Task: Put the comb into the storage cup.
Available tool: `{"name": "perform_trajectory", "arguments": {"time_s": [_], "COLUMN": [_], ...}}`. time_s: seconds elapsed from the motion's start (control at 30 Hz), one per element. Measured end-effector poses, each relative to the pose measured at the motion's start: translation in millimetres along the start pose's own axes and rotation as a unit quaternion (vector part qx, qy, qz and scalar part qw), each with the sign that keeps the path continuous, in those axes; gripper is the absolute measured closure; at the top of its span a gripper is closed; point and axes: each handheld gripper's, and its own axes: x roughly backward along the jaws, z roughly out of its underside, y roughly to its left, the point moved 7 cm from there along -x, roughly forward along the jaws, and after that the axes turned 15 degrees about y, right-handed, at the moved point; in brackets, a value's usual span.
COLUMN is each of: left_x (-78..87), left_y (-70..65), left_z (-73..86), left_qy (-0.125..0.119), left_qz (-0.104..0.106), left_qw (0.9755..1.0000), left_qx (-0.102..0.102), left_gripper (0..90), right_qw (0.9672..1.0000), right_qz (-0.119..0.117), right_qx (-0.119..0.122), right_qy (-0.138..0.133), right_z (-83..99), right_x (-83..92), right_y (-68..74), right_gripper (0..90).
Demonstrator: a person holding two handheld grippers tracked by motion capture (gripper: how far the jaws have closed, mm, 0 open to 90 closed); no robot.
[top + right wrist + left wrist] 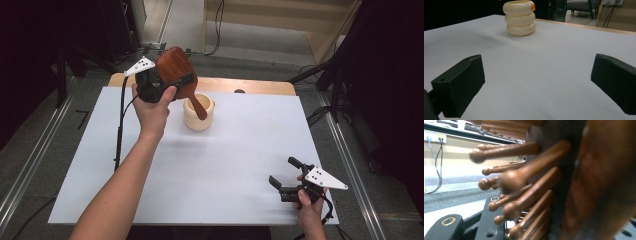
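Observation:
My left gripper (172, 82) is raised over the far left of the table, shut on the head of a brown wooden hairbrush (173, 64). Its handle (198, 106) slants down to the mouth of a cream ribbed cup (199, 119); whether the tip is inside I cannot tell. In the left gripper view the brush's wooden bristles (524, 185) are blurred and very close, above one black finger (490, 220). My right gripper (282, 171) rests near the front right corner, open with nothing between its fingers. From the right gripper (536, 85) the cup (520, 18) stands far ahead.
A white sheet (225, 165) covers the wooden table (260, 86). The left gripper's cable (120, 125) hangs down along the table's left side. Dark stands and cables line the floor around the table.

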Motion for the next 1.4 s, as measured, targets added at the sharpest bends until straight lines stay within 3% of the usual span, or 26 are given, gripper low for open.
{"name": "perform_trajectory", "arguments": {"time_s": [0.73,0.8,1.0,1.4], "left_x": [-11.4,-13.1,-19.0,-30.9], "left_y": [17.9,19.0,22.4,32.8], "left_z": [-12.0,-12.4,-12.5,-7.7], "left_qy": [-0.006,-0.009,-0.006,0.001], "left_qz": [-0.023,-0.018,-0.039,-0.053], "left_qw": [0.9997,0.9998,0.9992,0.9986], "left_qx": [0.003,0.006,-0.005,0.000], "left_gripper": [52.4,52.4,52.3,52.1], "right_qw": [1.0000,1.0000,1.0000,1.0000], "right_qz": [-0.002,-0.002,-0.003,-0.005], "right_qx": [-0.001,-0.002,-0.003,-0.002], "right_qy": [0.000,-0.001,-0.002,-0.002], "right_z": [0.1,-0.1,-0.2,-0.3], "right_x": [0.3,0.3,0.2,0.1], "right_y": [-0.5,-0.5,-0.3,-0.7], "right_gripper": [0.0,0.0,0.0,0.0]}}
